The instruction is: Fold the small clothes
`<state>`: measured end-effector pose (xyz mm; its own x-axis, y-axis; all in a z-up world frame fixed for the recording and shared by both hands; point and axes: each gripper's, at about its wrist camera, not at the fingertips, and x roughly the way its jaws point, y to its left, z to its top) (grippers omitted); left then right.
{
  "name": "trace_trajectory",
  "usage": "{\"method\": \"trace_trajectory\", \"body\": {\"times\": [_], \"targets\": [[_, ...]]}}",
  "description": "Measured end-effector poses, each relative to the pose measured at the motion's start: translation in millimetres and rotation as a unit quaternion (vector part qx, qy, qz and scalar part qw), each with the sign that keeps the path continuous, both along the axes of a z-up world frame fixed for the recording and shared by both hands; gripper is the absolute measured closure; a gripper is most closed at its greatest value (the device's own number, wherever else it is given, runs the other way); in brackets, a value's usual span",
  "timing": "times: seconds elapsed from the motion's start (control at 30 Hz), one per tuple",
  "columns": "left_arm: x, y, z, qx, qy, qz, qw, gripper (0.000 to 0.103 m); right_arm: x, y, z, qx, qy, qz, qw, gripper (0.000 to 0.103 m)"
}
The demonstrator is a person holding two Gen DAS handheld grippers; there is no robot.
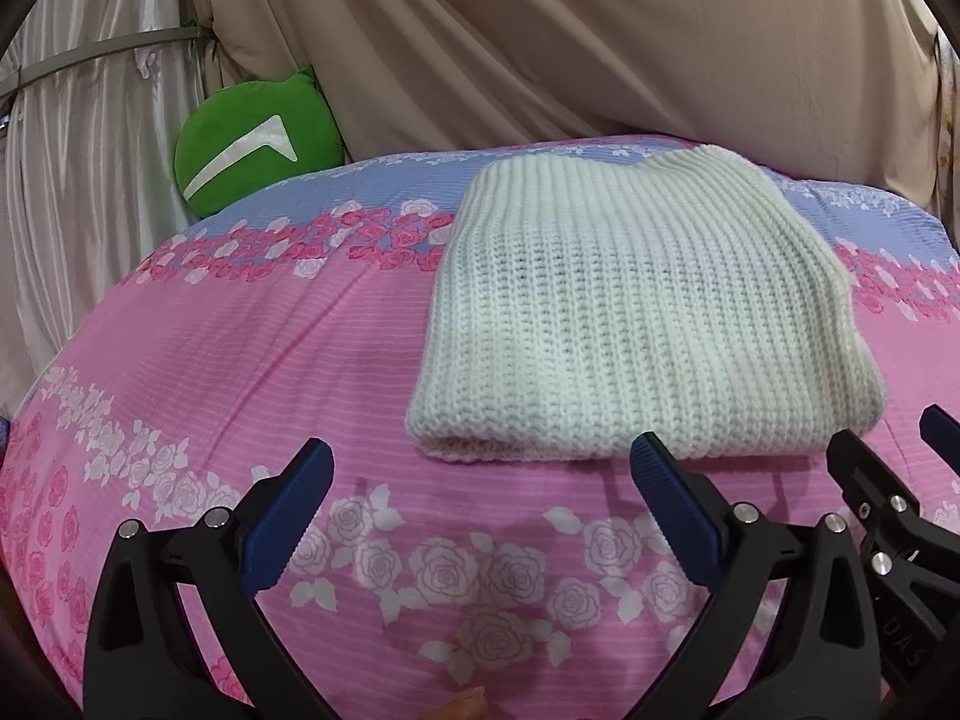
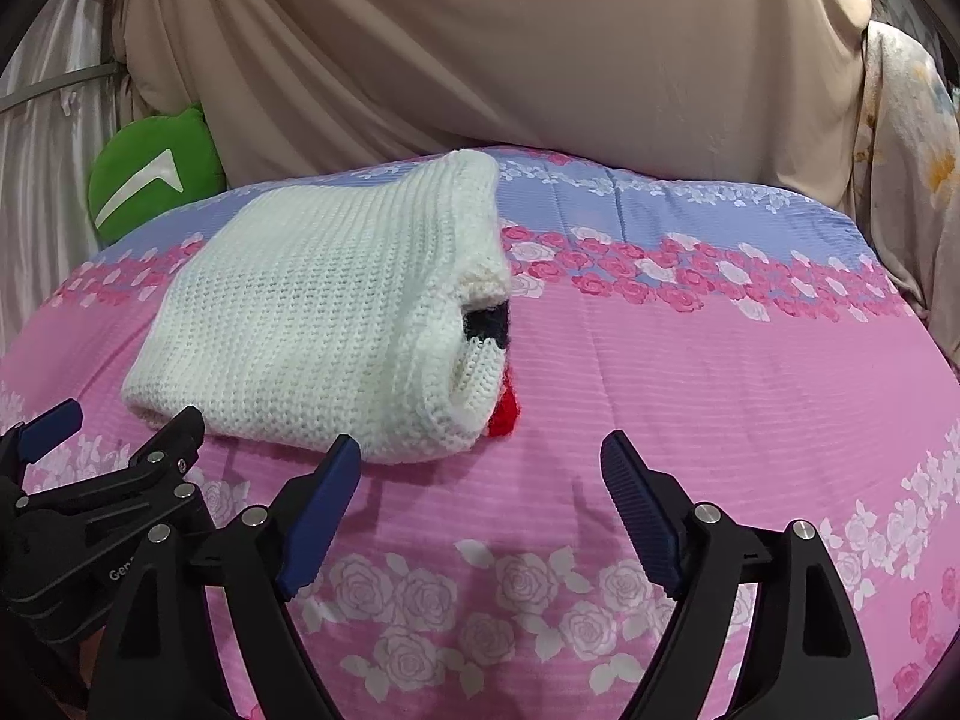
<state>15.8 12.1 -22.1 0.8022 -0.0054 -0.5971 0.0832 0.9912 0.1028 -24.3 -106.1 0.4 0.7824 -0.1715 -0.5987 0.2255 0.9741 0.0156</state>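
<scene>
So the white knit sweater (image 1: 636,324) is lying folded into a chunky rectangle on the pink bedspread (image 1: 240,372), the kind with rose bands and a blue strip along the far edge. From the right wrist view the open end of the fold faces right, and a bit of black and a bit of red knit poke out there, maybe a pattern on the sweater, hard to tell from this angle.

Both grippers hover just in front of the sweater's near edge, not touching it. The left gripper (image 1: 480,480) has its jaws spread wide with nothing between them, blue pads out over the rose print. The right gripper (image 2: 480,474) is the same deal, jaws released and empty, its left finger just beside the near corner of the fold. They sit close side by side, each one showing at the edge of the other's camera.

Back by the beige curtain (image 1: 600,48) a green cushion (image 1: 252,138) with a white mark is wedged at the far left of the bed.
</scene>
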Motion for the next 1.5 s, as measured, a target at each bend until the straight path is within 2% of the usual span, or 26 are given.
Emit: {"method": "trace_trajectory", "body": {"times": [0.57, 1.5], "targets": [[5.2, -5.6, -5.1, 0.025, 0.021, 0.017, 0.9993, 0.006, 0.5, 3.1, -1.5, 0.001, 0.011, -0.004, 1.0, 0.023], [0.6, -6.0, -7.0, 0.015, 0.033, 0.016, 0.9992, 0.007, -5.4, 0.4, -2.8, 0.005, 0.02, -0.014, 1.0, 0.021]]}}
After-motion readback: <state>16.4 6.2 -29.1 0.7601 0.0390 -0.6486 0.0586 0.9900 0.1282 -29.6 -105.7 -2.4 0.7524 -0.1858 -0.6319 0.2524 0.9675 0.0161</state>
